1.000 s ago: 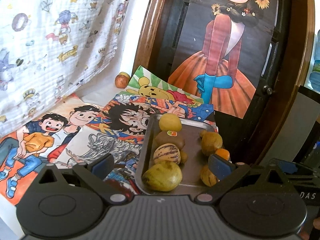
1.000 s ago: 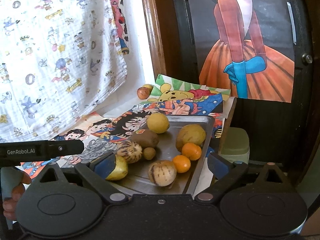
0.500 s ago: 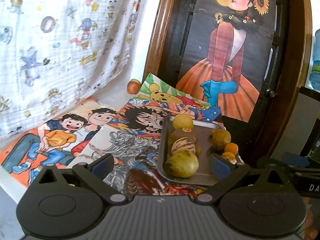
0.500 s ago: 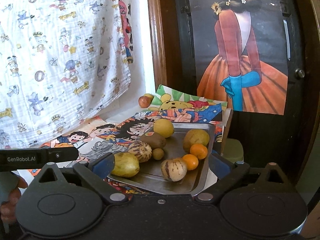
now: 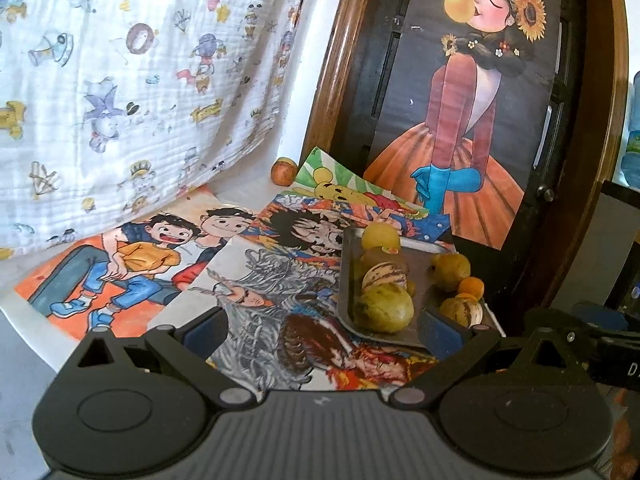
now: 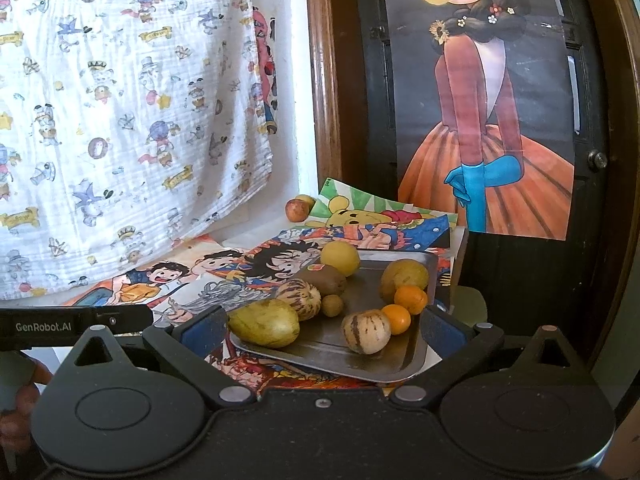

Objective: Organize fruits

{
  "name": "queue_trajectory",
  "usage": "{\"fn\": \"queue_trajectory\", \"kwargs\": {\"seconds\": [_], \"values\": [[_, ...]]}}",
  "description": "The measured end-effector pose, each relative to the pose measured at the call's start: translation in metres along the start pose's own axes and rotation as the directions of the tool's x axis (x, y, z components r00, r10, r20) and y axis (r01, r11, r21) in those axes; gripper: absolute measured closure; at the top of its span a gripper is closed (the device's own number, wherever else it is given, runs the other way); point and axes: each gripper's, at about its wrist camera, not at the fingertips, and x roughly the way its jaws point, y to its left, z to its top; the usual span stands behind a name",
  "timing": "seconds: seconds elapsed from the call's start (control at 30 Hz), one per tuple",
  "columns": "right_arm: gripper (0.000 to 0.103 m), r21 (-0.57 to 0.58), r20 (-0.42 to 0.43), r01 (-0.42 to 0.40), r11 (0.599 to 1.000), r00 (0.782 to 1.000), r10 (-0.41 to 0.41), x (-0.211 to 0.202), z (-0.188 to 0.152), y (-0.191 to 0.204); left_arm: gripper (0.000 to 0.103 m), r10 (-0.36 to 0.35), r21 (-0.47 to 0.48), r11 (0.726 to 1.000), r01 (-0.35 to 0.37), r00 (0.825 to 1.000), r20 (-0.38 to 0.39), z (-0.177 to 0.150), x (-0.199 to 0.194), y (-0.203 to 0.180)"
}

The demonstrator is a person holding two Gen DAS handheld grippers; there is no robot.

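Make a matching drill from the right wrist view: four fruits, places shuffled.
Things:
1. kiwi with sticker
2. two oranges
3. reddish fruit
4. big yellow-green fruit

Places:
A. off the metal tray, at the back by the wall
B. near left corner of the tray
C. right side of the tray, touching each other
D. left side of the tray, just in front of the round yellow fruit

Pairs: 1-D, 2-C, 3-A, 4-B
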Motion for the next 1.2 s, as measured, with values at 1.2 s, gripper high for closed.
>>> {"fn": "queue_trajectory", "kwargs": {"seconds": [1.2], "values": [[0.001,0.015,-0.049,-0.006,1.0,0.999,0.006,0.0,-0.03,0.009,0.0,0.053,0.029,0.998,-0.052,0.998,-0.042,-0.033,-0.014,0.019]]}}
